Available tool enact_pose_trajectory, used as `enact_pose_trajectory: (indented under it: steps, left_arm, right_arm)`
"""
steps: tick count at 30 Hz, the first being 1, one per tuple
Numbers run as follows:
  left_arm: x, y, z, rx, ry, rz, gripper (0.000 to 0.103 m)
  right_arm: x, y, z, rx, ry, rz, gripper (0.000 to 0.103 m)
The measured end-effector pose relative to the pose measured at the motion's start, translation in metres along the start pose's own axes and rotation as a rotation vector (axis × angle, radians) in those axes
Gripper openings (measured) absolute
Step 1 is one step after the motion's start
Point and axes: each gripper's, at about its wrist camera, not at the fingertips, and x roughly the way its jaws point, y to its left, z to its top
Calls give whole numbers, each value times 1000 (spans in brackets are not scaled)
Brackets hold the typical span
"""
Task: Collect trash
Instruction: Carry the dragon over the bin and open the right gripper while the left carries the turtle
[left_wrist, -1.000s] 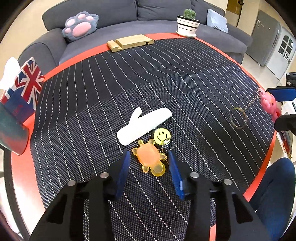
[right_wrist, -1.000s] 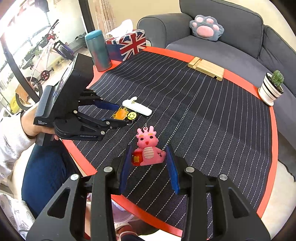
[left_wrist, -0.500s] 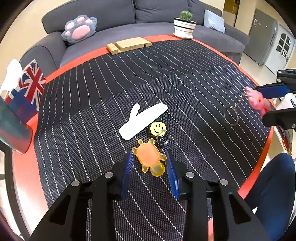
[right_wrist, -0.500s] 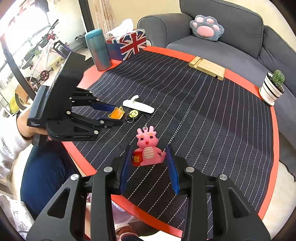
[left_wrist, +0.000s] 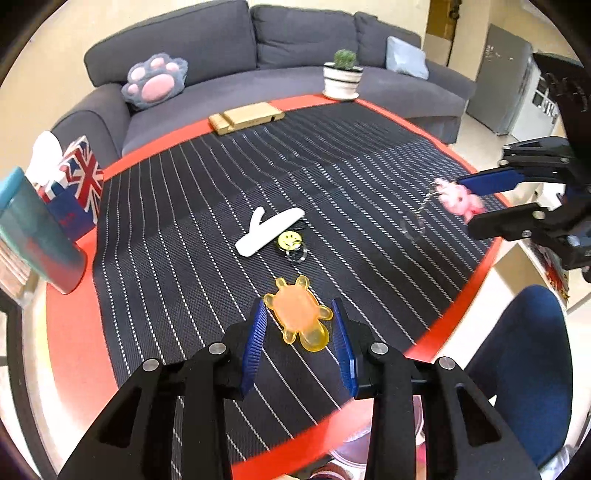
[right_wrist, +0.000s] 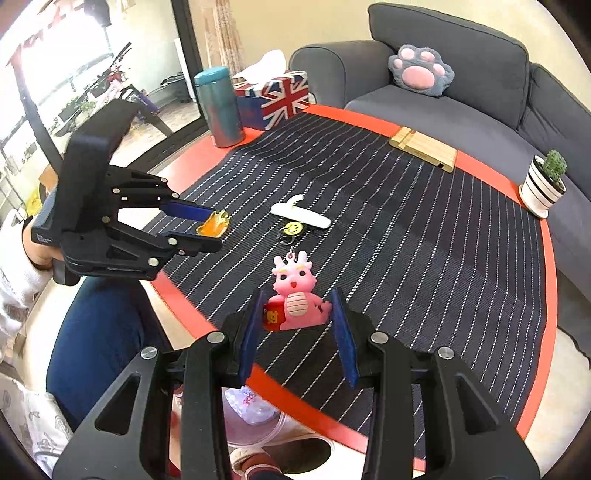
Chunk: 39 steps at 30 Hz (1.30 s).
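With its blue pads pinching the orange turtle charm (left_wrist: 298, 314) across the shell, the left tool (left_wrist: 298, 343) holds it lifted above the striped mat, nearer the person than the white clip (left_wrist: 269, 231). The right tool (right_wrist: 298, 328) likewise grips the pink dragon keychain (right_wrist: 295, 295) at its body, its ring dangling. Both look light, rubbery and a little squashy, so a mid-body hold seems safest. The smiley keyring (right_wrist: 292, 229) lies just beside the white clip on the tabletop (right_wrist: 362, 118). A clear bag (right_wrist: 255, 410) sits below the red rim.
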Motion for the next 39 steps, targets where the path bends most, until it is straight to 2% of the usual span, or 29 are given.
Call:
enact_pose_trajectory:
  steps: [10, 18, 28, 39]
  left_arm:
    - [-42, -37, -24, 73, -62, -61, 35]
    - [-56, -63, -50, 99, -70, -101, 35]
    - [-65, -75, -81, 87, -68, -135, 35]
    - [-66, -74, -91, 66, -57, -161, 35]
  right_arm:
    - [-27, 33, -22, -35, -55, 40, 37]
    - [-41, 62, -55, -59, -73, 90, 37]
    - [-37, 87, -93, -65, -44, 131, 37]
    - [-22, 101, -113, -66, -9, 174, 39]
